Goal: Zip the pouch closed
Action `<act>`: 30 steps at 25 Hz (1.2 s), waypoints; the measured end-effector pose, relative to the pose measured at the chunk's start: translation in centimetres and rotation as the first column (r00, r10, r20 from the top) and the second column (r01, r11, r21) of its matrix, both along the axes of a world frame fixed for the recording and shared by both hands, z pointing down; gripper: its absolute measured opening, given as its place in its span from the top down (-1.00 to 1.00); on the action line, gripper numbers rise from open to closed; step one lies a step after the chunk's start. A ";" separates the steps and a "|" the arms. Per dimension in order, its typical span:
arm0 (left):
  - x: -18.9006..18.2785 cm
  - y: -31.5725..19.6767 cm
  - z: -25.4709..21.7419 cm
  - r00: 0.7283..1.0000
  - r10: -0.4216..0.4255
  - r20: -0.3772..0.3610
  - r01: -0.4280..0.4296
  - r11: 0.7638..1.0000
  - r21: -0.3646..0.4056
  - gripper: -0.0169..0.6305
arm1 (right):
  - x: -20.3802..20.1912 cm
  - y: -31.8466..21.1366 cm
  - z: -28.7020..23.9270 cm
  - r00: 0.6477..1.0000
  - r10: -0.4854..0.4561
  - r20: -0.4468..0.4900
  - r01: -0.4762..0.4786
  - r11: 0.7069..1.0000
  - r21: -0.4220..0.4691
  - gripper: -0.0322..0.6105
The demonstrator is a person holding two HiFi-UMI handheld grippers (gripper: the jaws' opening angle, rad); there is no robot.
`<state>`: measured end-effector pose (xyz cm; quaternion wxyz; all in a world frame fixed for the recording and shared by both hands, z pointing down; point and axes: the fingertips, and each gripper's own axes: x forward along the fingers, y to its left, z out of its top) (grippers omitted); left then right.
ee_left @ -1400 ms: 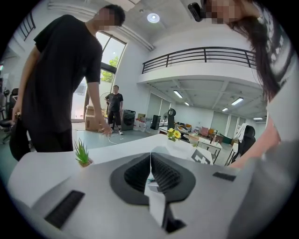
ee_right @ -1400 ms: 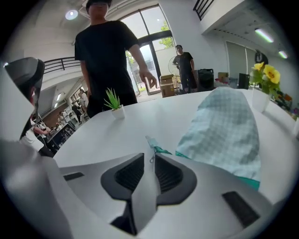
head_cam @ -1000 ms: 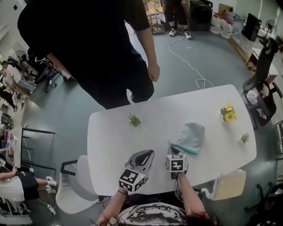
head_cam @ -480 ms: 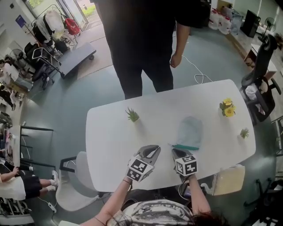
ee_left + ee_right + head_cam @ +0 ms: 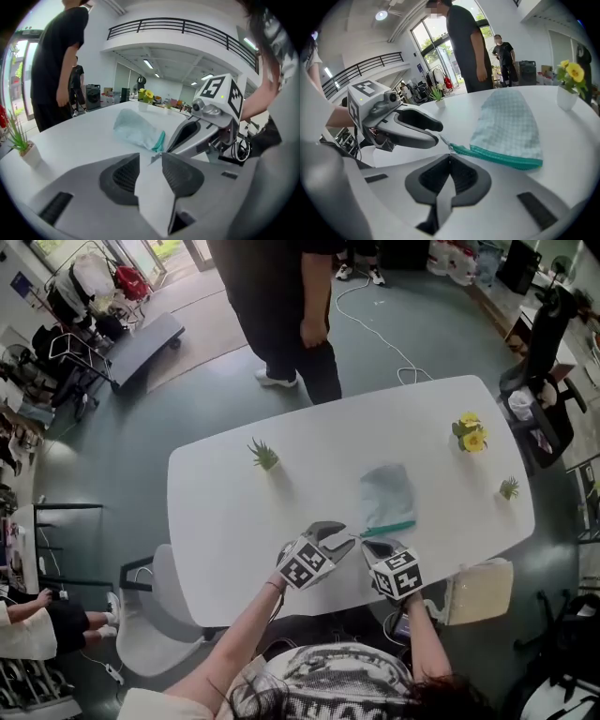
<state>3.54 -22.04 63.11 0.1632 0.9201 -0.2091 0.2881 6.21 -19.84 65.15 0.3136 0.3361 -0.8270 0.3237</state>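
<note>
A pale teal checked pouch (image 5: 386,495) lies flat on the white table (image 5: 234,521), its green zipper edge (image 5: 389,527) facing me. My right gripper (image 5: 450,157) is shut, and its tips pinch the left end of the zipper (image 5: 497,157) where the pull tab (image 5: 443,139) sticks out. My left gripper (image 5: 154,157) has just been opening. Its jaws stand apart right beside that tab, with nothing pressed between them. In the head view the left gripper (image 5: 349,538) and right gripper (image 5: 366,542) nearly meet at the pouch's near left corner.
On the table stand a small green plant (image 5: 264,454) at the far left, yellow flowers (image 5: 469,432) and another small plant (image 5: 509,488) at the right. A person in black (image 5: 291,296) stands beyond the table. A white chair (image 5: 173,615) is at the front left.
My left gripper has come down and moved right to the zipper's end, and its jaws have parted. The right gripper shifted with the zipper end. The standing person has stepped back from the table.
</note>
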 end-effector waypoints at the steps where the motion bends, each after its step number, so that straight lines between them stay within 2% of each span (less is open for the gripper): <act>1: 0.3 0.1 0.1 1.000 0.005 -0.002 -0.005 1.000 -0.008 0.50 | 0.1 0.2 -0.1 1.000 -0.001 -0.002 0.001 1.000 0.000 0.91; 4: 1.1 0.2 0.7 1.000 0.009 -0.001 -0.010 1.000 -0.014 0.80 | 0.5 0.5 -0.2 1.000 0.009 -0.006 -0.009 1.000 -0.001 0.91; 8: 1.4 0.8 0.4 1.000 0.020 -0.014 -0.021 0.999 -0.034 0.88 | 1.1 0.7 -0.3 0.999 0.037 -0.026 -0.037 0.999 0.001 0.91; 15: 2.0 2.6 0.6 0.994 0.102 0.034 -0.102 0.995 -0.009 0.91 | 2.4 0.7 0.7 0.996 0.064 -0.057 -0.065 0.998 -0.018 0.91; 30: 0.8 2.5 1.0 0.994 0.081 0.067 -0.080 0.997 -0.010 0.91 | 8.3 -0.3 2.2 0.980 0.070 -0.187 -0.072 0.997 -0.005 0.91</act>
